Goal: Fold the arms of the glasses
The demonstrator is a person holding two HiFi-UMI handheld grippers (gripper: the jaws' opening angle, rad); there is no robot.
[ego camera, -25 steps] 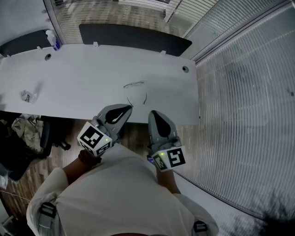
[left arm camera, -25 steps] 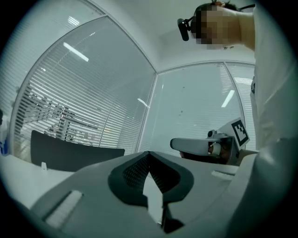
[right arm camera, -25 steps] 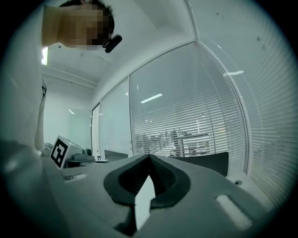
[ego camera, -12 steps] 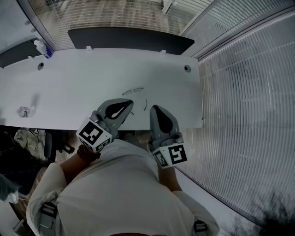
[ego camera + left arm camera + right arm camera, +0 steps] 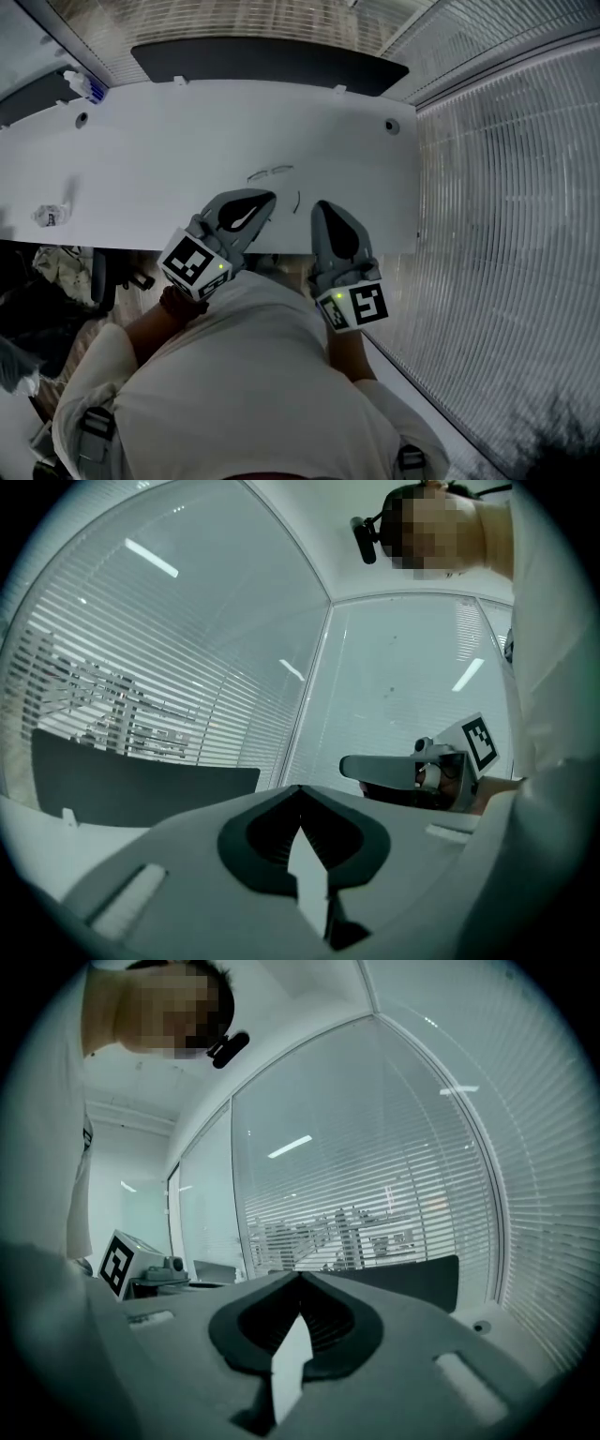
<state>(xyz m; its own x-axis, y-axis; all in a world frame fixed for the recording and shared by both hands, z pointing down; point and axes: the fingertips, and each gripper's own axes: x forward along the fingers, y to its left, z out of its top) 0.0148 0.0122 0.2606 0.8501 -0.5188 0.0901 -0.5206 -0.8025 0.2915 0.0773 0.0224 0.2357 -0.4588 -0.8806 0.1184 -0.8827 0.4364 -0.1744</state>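
Left gripper (image 5: 263, 200) and right gripper (image 5: 322, 208): jaws fully together, nothing held. Both tips were just short of the glasses (image 5: 270, 172), apart from them. Glasses lay on the desk (image 5: 150, 150); one arm (image 5: 297, 202) showed between the tips, the other could not be seen. Wrapper (image 5: 47, 216) and bottle (image 5: 80, 84) were well left of the glasses, panel (image 5: 272, 61) beyond, blinds (image 5: 506, 187) right.

Glasses (image 5: 271, 172) tiny, faint — one arm hidden by left hand-held gripper (image 5: 266, 199).

White desk (image 5: 169, 159), crumpled wrapper (image 5: 47, 216) L edge, bottle (image 5: 82, 86) far-L corner
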